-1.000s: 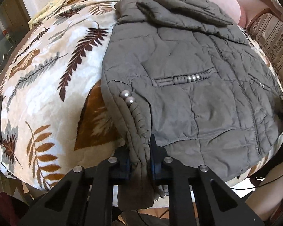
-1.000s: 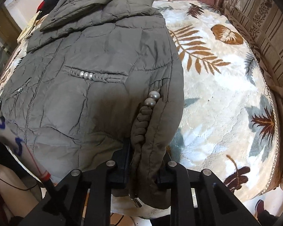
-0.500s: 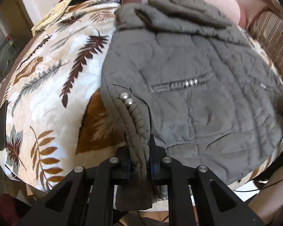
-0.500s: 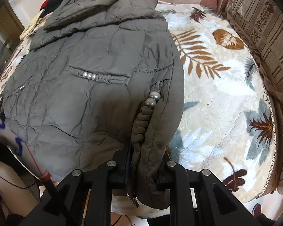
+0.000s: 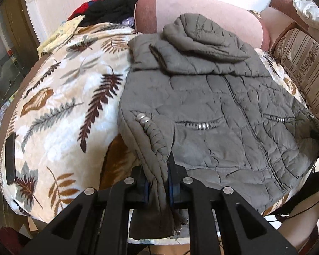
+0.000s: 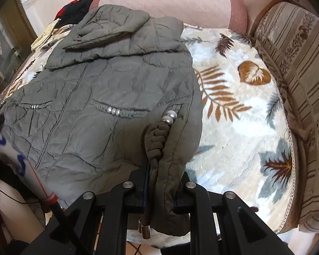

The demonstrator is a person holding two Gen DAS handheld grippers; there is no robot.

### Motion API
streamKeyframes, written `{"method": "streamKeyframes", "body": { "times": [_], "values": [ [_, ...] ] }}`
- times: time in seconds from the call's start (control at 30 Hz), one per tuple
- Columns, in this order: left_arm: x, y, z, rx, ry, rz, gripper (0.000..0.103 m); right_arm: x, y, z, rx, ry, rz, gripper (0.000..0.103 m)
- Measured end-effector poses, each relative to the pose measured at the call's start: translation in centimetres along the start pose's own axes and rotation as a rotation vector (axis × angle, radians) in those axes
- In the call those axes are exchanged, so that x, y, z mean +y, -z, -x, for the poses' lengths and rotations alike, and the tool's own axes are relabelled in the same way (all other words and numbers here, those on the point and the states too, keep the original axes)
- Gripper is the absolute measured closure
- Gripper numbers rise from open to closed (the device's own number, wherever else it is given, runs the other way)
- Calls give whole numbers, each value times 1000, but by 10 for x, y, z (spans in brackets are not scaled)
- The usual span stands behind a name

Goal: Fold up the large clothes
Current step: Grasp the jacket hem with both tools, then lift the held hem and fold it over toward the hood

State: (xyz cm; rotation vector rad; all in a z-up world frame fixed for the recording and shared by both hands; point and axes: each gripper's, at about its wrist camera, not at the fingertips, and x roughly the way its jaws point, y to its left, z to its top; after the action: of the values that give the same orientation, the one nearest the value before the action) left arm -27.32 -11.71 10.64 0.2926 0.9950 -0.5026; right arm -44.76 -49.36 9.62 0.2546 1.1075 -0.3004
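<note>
The jacket [image 5: 212, 110] lies front-up and zipped on the leaf-print blanket [image 5: 59, 106], hood [image 5: 202, 40] toward the far side and hem toward the camera. The step in hand looks like the first fold: both lower corners are gripped and lifted, ready to carry the hem up toward the hood.

The left gripper [image 5: 157, 187] is closed on the left hem corner, its fingers [image 5: 141, 186] pinching the braided cord with 2 beads [image 5: 143, 118]. To its left the blanket is bare apart from a dark flat object [image 5: 10, 157] near the edge; a heap of black and red clothes [image 5: 108, 6] sits at the far side.

The right gripper [image 6: 160, 193] is clamped on the right hem corner, cord [image 6: 157, 136] and 2 beads running between its fingers [image 6: 138, 188]. A metal cord end [image 6: 145, 231] dangles below.

The next move probably calls for both hands lifting evenly and moving forward together, keeping the hem straight. The puffy hood may bulk the fold. On the right a striped cushion [image 6: 297, 85] borders the blanket.
</note>
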Motion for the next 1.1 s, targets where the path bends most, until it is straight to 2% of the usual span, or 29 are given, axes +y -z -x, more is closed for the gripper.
{"method": "streamKeyframes", "body": {
  "times": [0.37, 0.8, 1.1],
  "values": [
    [1, -54, 15, -75, 18, 30, 90, -2, -45, 22, -80, 10, 1, 88],
    [7, -133, 7, -119, 32, 57, 90, -5, -130, 34, -157, 23, -13, 88],
    [16, -185, -15, -121, 0, 48, 90, -5, -194, 25, -179, 50, -13, 88]
  ]
}}
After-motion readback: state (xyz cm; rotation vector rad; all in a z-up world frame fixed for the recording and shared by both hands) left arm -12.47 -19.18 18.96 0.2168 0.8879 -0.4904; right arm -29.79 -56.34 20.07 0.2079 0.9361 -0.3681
